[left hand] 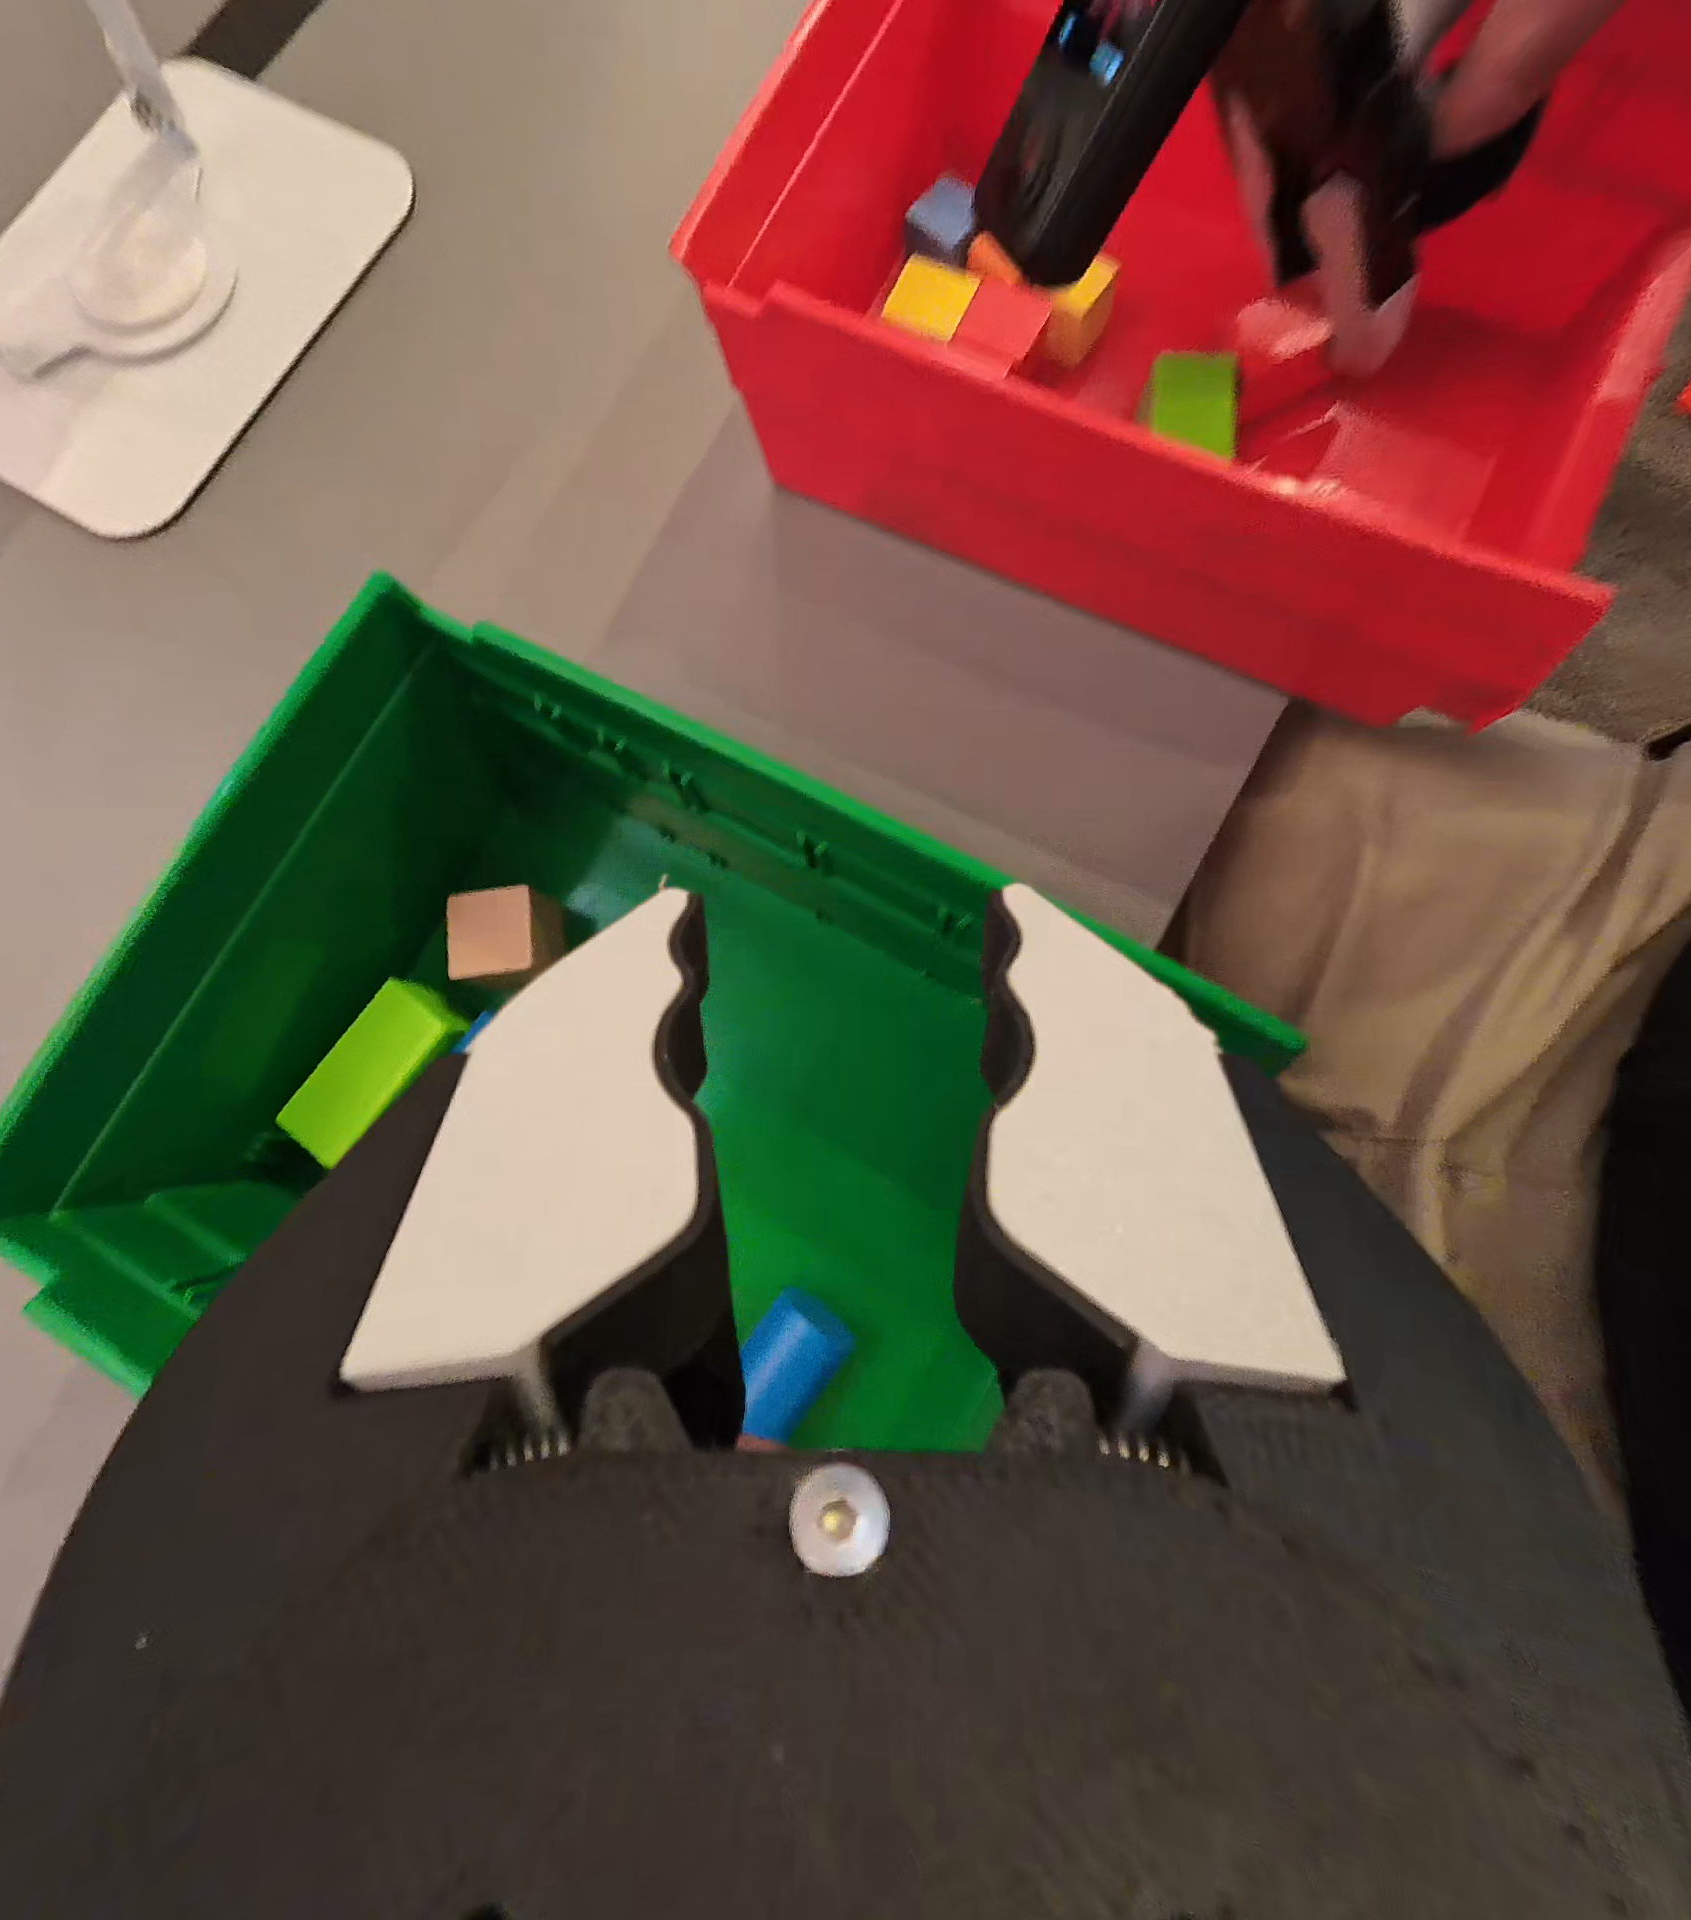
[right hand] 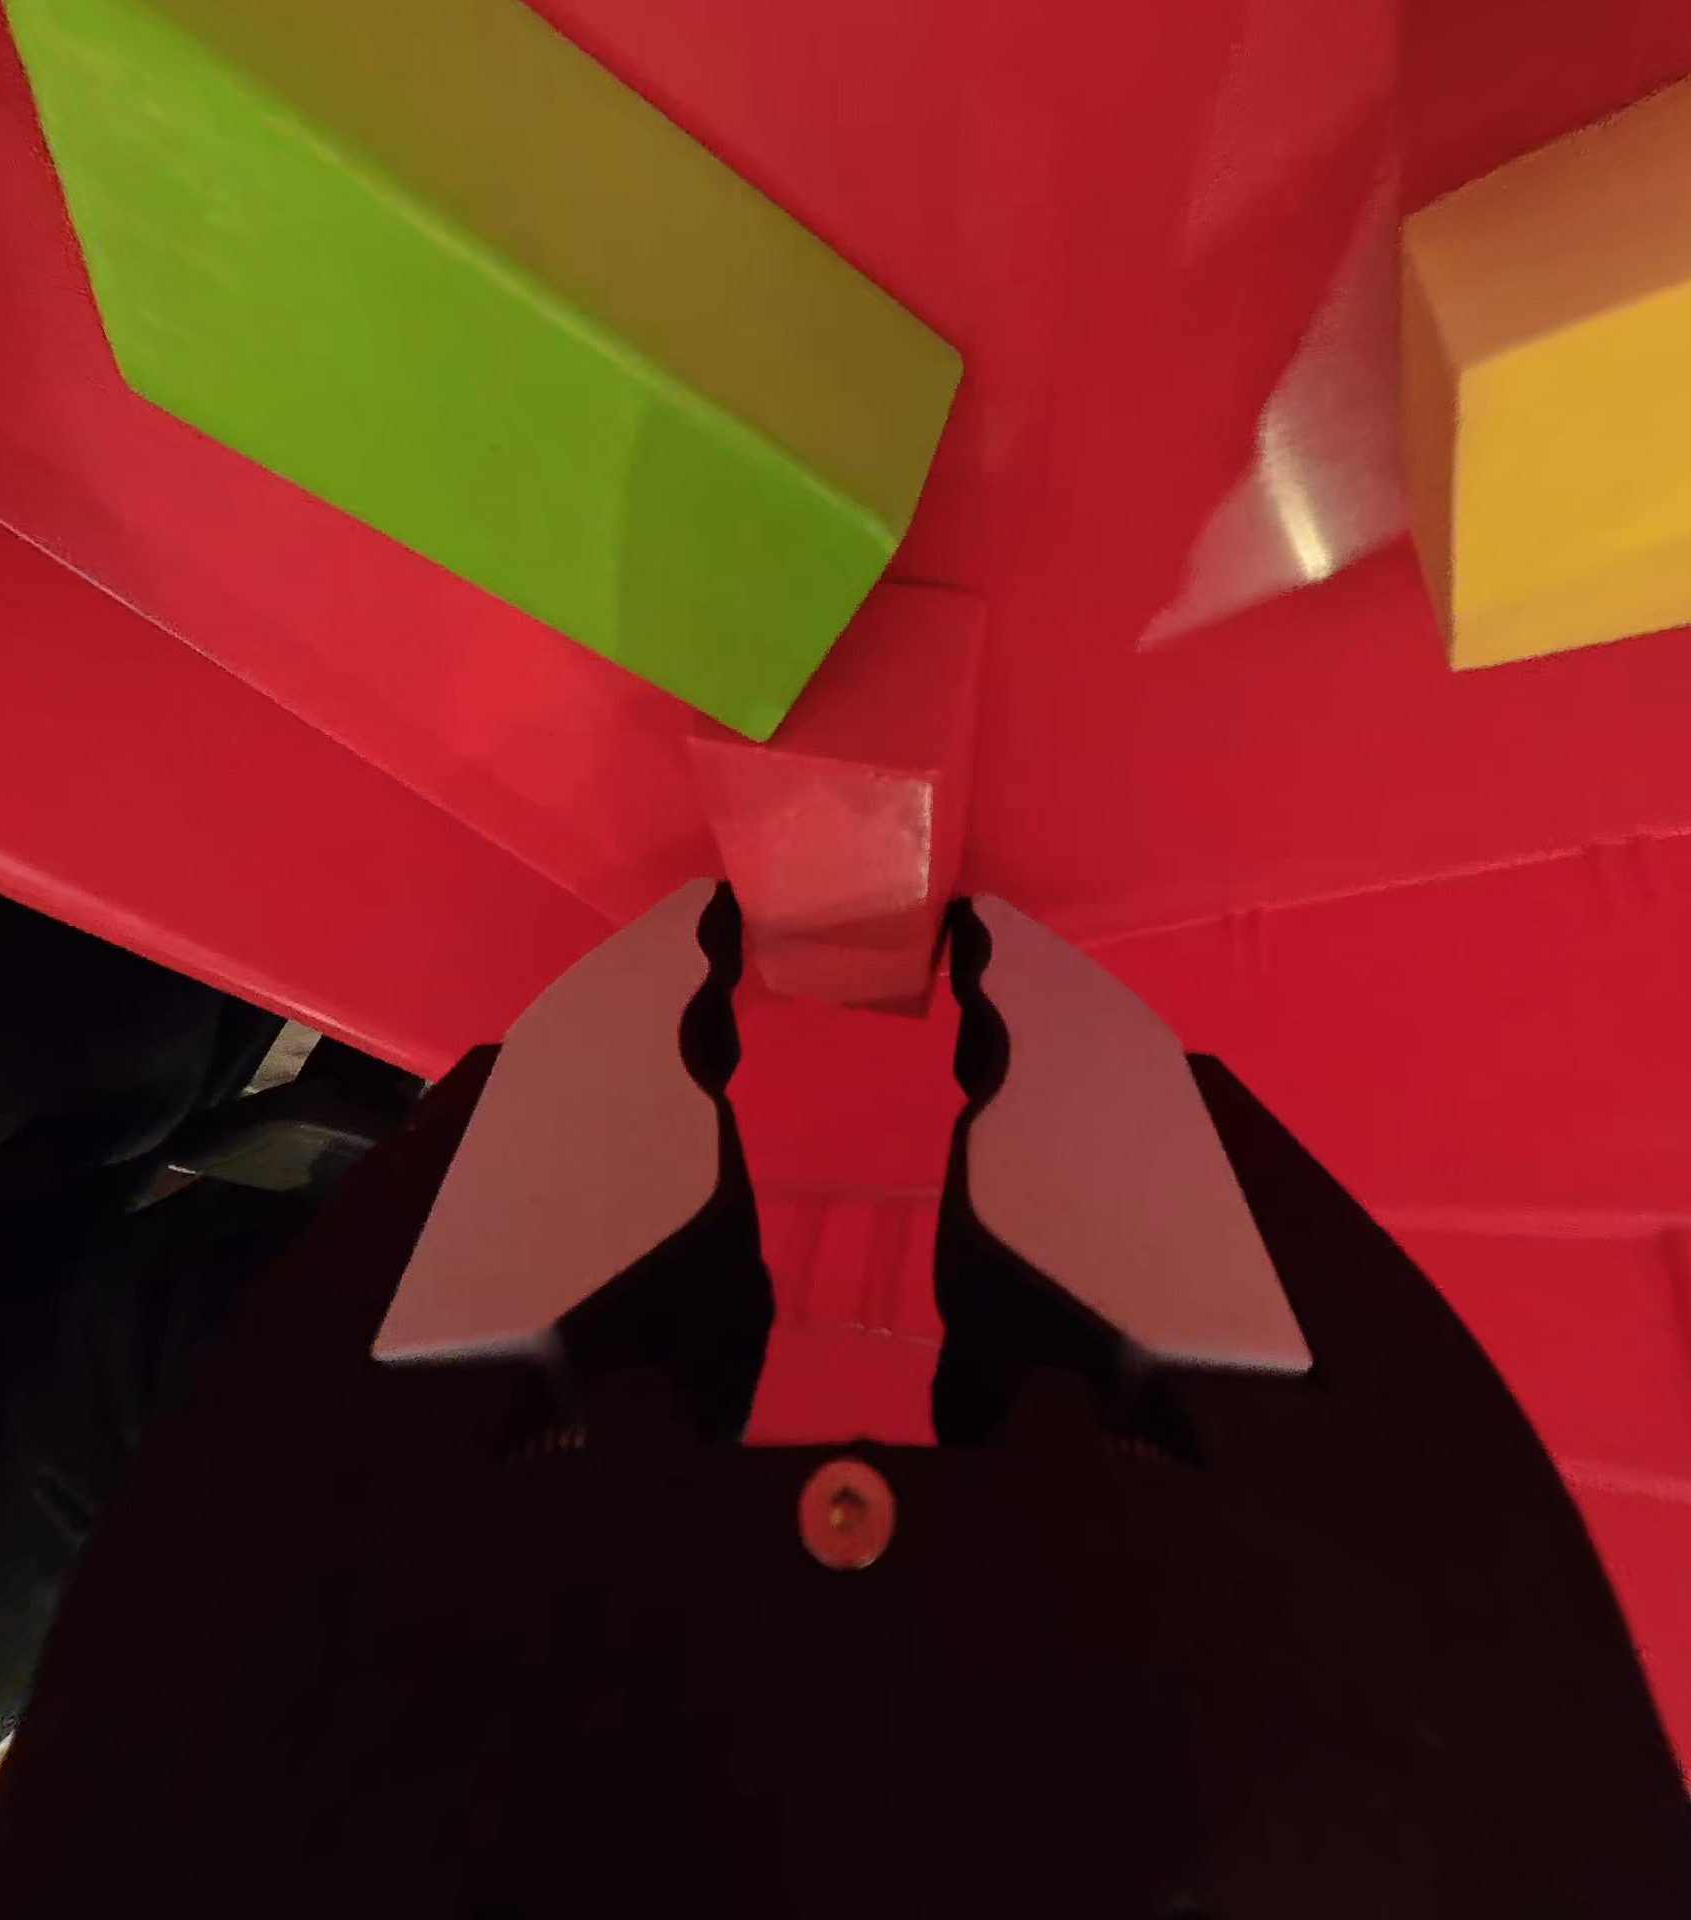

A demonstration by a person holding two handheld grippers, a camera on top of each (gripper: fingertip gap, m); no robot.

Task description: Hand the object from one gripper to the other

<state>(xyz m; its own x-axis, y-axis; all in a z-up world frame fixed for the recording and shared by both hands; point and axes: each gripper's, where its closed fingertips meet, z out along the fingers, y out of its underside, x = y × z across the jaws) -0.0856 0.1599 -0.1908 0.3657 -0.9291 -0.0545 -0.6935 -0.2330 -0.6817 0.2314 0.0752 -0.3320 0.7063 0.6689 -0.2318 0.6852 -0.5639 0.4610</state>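
Note:
My right gripper (right hand: 841, 899) reaches down into the red bin (right hand: 1443, 1039), and its fingertips are closed against both sides of a small red block (right hand: 830, 852) that sits on the bin floor. A lime green block (right hand: 467, 395) touches the red block's far end. A yellow block (right hand: 1630, 468) lies to the right. In the left wrist view the right gripper (left hand: 1340, 338) is blurred inside the red bin (left hand: 1132, 540). My left gripper (left hand: 843, 899) is open and empty above the green bin (left hand: 145, 935).
The green bin holds a tan cube (left hand: 493, 930), a lime green block (left hand: 368, 1070) and a blue cylinder (left hand: 789, 1371). The red bin holds several coloured blocks (left hand: 934, 296). A white stand base (left hand: 166, 301) sits at the far left. A person's beige trousers (left hand: 1443, 935) are at the table edge. There is about 35 cm between the tips of the two grippers.

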